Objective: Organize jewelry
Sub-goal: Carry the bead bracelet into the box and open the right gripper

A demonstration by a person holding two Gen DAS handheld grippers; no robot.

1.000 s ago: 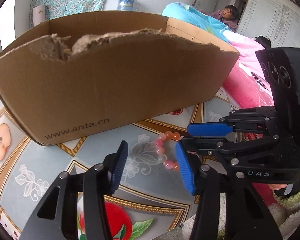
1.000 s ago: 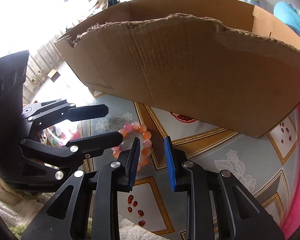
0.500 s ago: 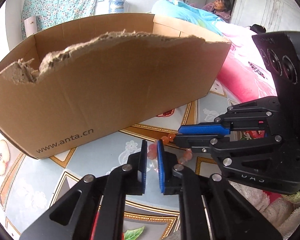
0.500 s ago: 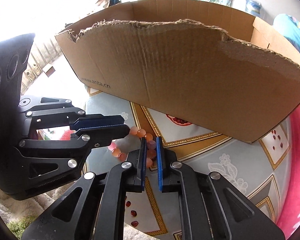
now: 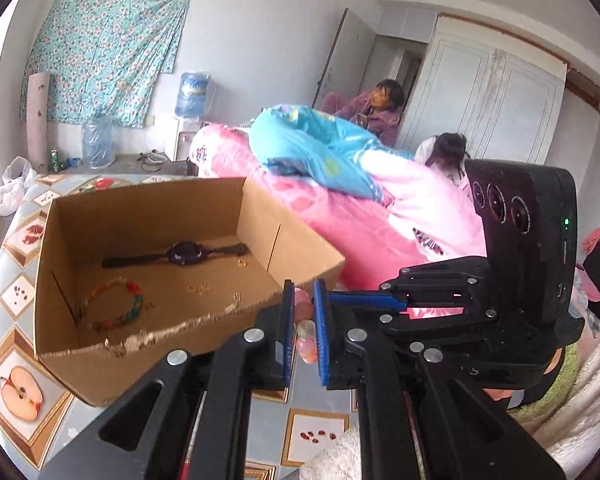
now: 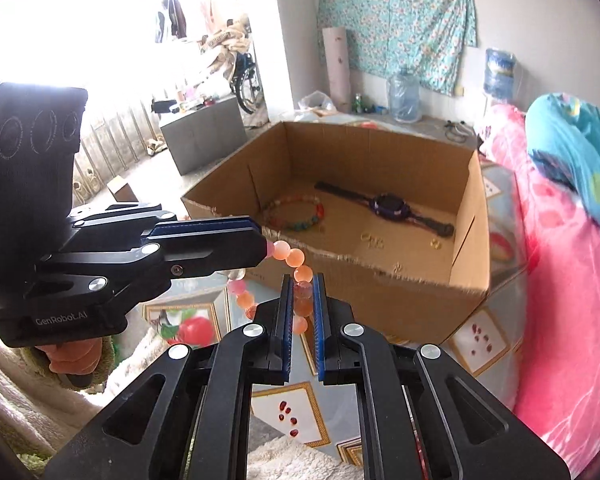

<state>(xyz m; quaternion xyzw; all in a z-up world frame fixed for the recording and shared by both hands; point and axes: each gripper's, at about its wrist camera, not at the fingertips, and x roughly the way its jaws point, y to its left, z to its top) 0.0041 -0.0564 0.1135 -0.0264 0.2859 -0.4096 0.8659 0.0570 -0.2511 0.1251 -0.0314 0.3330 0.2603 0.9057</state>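
Right wrist view: "GenRobot.AI" is printed on the left gripper [image 6: 266,248]. Inside the cardboard box [image 6: 470,216] lie one multicoloured bracelet [image 6: 296,212] and one dark watch [image 6: 388,206]. Both the left gripper and the right gripper [image 6: 302,300] are pinched nearly closed on one pink-orange bead bracelet [image 6: 296,258], held above the box's torn front edge.

We noted glossy, smooth beads on the bracelet [image 6: 296,258], matt corrugated cardboard with a rough torn edge on the box [image 6: 470,216], and matt black plastic tongs [image 6: 302,312].
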